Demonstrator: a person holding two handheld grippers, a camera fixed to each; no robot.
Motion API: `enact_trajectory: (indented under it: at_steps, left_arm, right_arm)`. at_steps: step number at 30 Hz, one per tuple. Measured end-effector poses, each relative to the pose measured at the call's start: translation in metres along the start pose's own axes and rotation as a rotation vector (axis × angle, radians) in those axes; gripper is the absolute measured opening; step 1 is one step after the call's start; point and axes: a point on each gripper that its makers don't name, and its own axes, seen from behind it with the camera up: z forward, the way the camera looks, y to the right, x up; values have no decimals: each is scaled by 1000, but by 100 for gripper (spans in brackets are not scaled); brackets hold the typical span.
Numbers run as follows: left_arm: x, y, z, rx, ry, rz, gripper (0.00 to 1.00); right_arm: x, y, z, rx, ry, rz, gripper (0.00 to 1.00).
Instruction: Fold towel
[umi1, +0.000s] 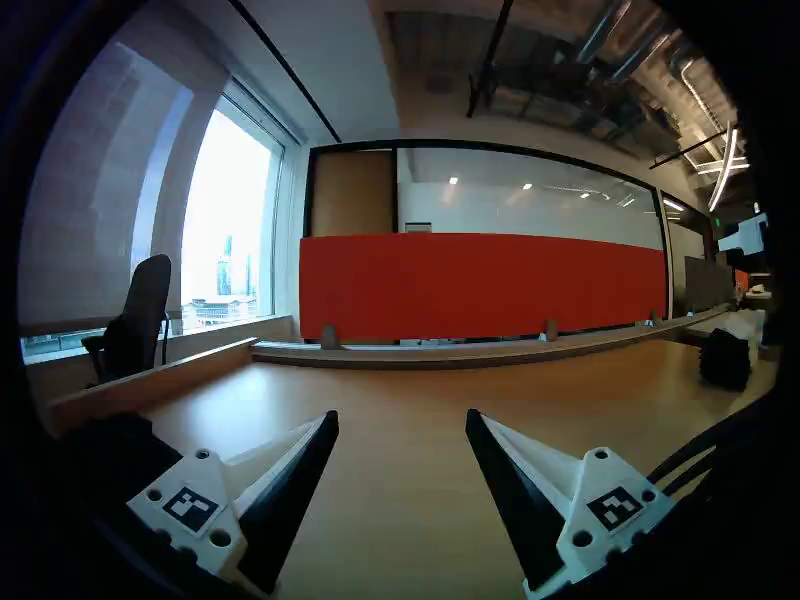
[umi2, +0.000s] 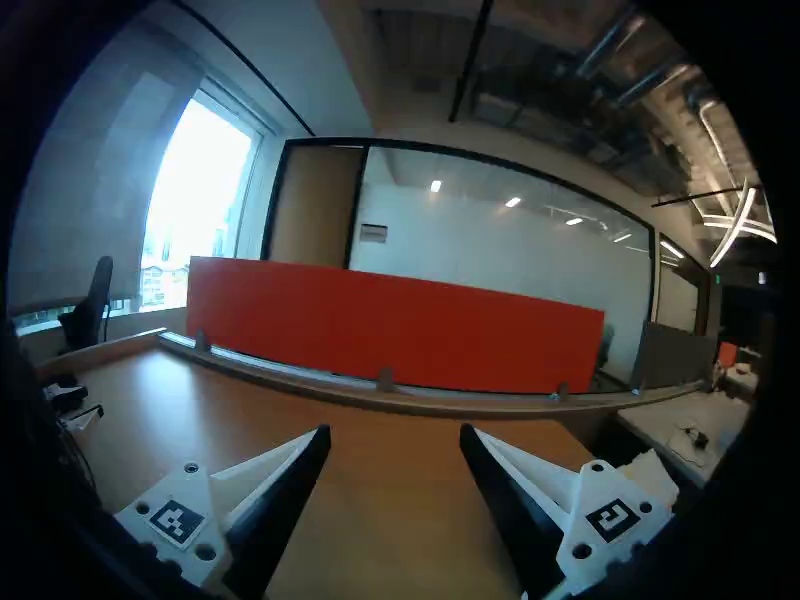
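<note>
Markers of black-and-white coded squares are carried on both fingers of the left gripper (umi1: 400, 414) and the right gripper (umi2: 393, 429). Each pair of fingers is held wide apart, with nothing clamped, above a bare wooden desk (umi1: 400, 490). A red partition (umi1: 480, 285) is seen at 12 o'clock. In the right gripper view, a pale crumpled thing (umi2: 650, 468) is seen at 4 o'clock, just beyond the right finger; whether it is the towel cannot be told. A black bag (umi1: 725, 358) is seen at 3 o'clock in the left gripper view.
</note>
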Motion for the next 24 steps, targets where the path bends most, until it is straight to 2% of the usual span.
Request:
enact_trajectory:
  at_steps: [9,17,24]
  left_arm:
    - [-3,1,1,0,1,0,94]
    - [-7,1,1,0,2,-2,94]
    - [-9,1,2,0,3,-2,94]
  right_arm:
    - [-1,15,0,-16,17,-13,100]
    - [5,25,-3,-13,47,28,100]
    - [0,36,-4,-37,67,68,100]
